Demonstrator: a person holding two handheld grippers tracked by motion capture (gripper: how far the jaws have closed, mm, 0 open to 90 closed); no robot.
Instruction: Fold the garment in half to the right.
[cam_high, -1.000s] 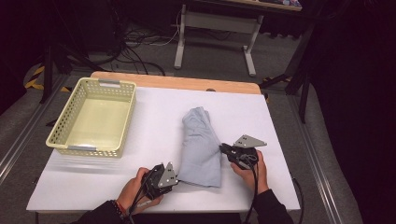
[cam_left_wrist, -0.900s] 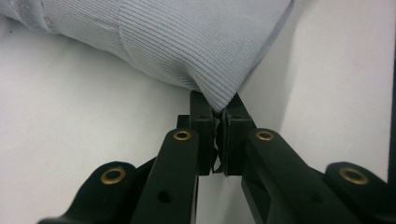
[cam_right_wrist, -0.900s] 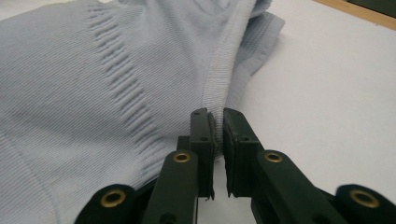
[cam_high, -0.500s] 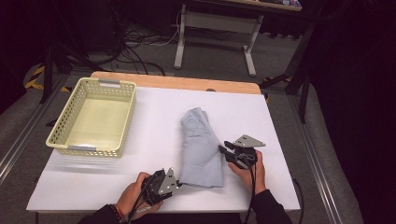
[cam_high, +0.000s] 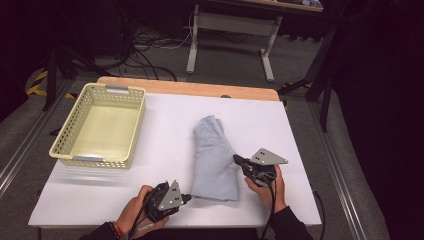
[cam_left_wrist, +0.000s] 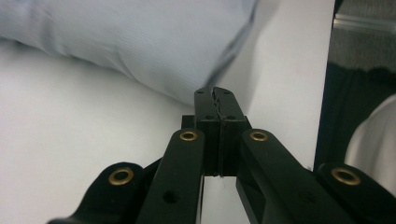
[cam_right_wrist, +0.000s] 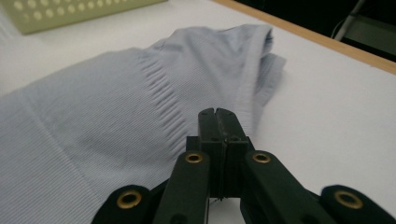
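Black jaws on your left gripper (cam_high: 186, 198) meet with nothing between them, just beside the near left corner of the shirt (cam_high: 215, 160); your right gripper (cam_high: 237, 160) is likewise closed and empty at the shirt's right edge, about midway along it. Earlier frames are given, so note that the right jaws have just been closing, and no cloth sits between them in the right gripper view (cam_right_wrist: 218, 112). Pale blue and folded into a long strip, the shirt lies flat on the white table (cam_high: 165, 145), running away from you, with its bunched end farthest off. The basket (cam_high: 75, 150) stands well apart on the left, empty. My judgement is that you are setting up for the next fold or a lift. To do it well, part both jaws before you go in, slide the lower one under all layers at each edge, and pinch firmly. Raise both sides together so the fold holds.
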